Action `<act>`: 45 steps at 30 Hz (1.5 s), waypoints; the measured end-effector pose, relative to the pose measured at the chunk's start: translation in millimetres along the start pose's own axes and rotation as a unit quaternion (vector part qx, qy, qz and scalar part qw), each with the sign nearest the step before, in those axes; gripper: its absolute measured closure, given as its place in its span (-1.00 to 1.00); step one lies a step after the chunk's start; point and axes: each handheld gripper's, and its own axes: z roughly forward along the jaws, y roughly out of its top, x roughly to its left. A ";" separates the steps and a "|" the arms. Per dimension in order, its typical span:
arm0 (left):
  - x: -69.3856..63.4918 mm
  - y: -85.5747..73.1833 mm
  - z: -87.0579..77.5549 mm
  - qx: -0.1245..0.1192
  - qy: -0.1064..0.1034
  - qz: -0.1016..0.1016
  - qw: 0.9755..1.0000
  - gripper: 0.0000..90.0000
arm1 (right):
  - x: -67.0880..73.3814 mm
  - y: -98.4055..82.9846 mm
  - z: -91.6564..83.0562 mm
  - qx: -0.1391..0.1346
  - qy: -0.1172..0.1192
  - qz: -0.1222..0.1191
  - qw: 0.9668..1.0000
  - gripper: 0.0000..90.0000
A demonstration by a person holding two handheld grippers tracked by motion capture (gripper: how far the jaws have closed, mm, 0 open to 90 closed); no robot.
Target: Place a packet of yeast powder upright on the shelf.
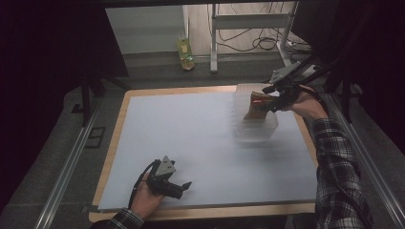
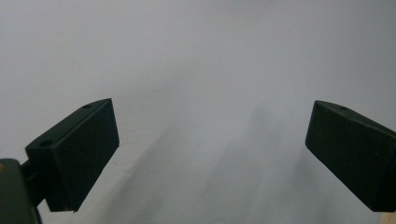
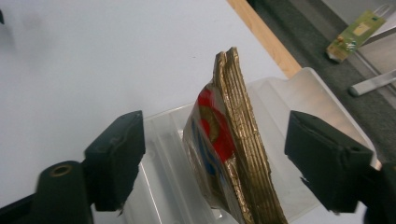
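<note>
The right gripper is spreading its jaws around the gold packet, standing in the clear bin at two o'clock, while the left gripper is waiting, spread wide and empty, at seven o'clock.

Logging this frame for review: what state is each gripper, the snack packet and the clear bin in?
Left gripper: open, nothing between the jaws, resting low at the near table edge.
Right gripper: open, pads clear of the packet.
Gold snack packet: sealed, standing on edge inside the bin.
Clear plastic bin: lidless, upright on the table.
</note>
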 end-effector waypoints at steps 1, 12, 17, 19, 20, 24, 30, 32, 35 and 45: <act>0.0 0.1 -0.2 0.001 0.001 0.000 1.000 -0.94 | 0.9 0.2 -0.4 -0.002 -0.003 0.001 1.000 -0.57; -0.8 0.5 -0.1 0.002 0.002 0.003 1.000 -0.94 | 10.7 3.8 -13.0 -0.035 -0.009 0.031 0.999 -0.77; -1.2 0.3 0.9 0.006 0.003 0.005 1.000 -0.94 | 17.3 4.9 -20.2 -0.052 -0.007 0.036 0.998 -0.80; -1.7 0.4 1.1 0.005 0.004 0.006 1.000 -0.94 | 20.6 5.2 -21.8 -0.058 -0.003 0.037 0.998 -0.81; -1.9 0.6 0.8 0.004 0.006 0.006 1.000 -0.94 | 22.2 5.2 -22.4 -0.060 -0.004 0.040 0.997 -0.82; -1.9 1.0 -0.5 -0.005 0.015 0.006 1.000 -0.96 | 29.5 5.3 -25.1 -0.064 -0.007 0.043 0.997 -0.84; 1.1 0.4 -4.0 -0.025 0.033 -0.001 0.999 -0.99 | 41.7 4.9 -31.7 -0.088 0.006 0.041 0.995 -0.86; 1.2 0.4 -4.6 -0.028 0.035 -0.002 0.999 -0.99 | 43.5 4.4 -32.1 -0.089 0.009 0.043 0.995 -0.86; 0.0 0.8 -4.8 -0.030 0.039 0.003 0.999 -0.99 | 51.5 0.4 -31.1 -0.092 0.013 0.052 0.994 -0.88; 1.6 0.3 -7.2 -0.042 0.047 -0.001 0.998 -1.00 | 63.6 -10.7 -33.0 -0.102 0.011 0.074 0.992 -0.93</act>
